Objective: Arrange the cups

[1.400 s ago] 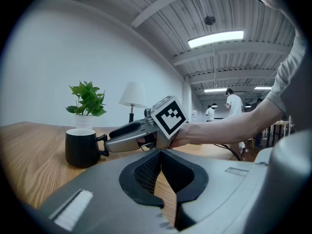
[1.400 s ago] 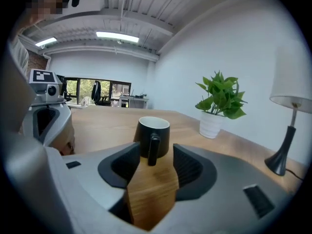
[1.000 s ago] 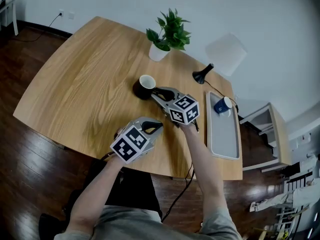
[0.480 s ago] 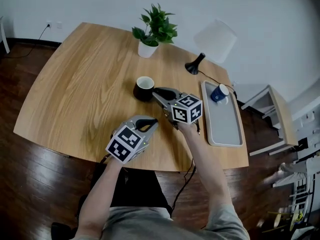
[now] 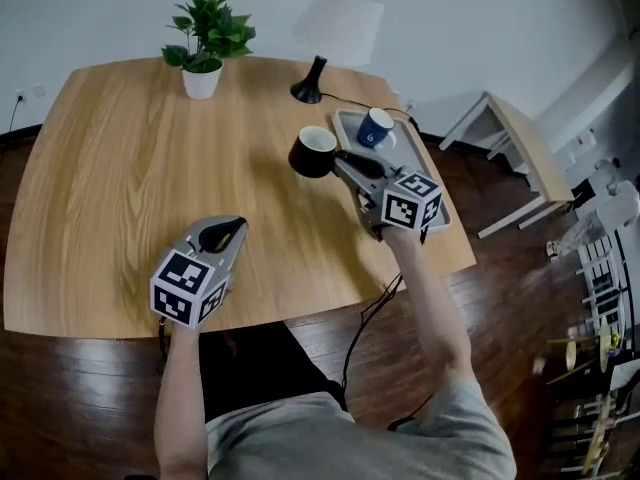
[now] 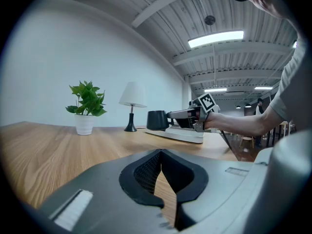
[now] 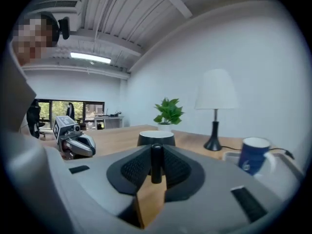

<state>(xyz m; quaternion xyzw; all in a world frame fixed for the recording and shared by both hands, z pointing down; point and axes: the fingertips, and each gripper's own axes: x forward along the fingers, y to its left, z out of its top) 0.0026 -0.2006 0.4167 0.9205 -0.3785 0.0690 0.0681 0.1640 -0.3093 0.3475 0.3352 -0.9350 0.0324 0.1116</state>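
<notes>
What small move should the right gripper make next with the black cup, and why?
Probably carry the black cup over the tray and lower it beside the blue cup: the right gripper is shut on its handle, and it hangs just beside the tray.

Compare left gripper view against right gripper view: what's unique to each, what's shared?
Left gripper view only: the right gripper from the side with the person's forearm behind it, and the left gripper's own shut, empty jaws.
Right gripper view only: the blue cup, the left gripper from outside, and the handle clamped between the right gripper's pads.
Both: the black cup that handle belongs to, the plant, the lamp, the table.
</notes>
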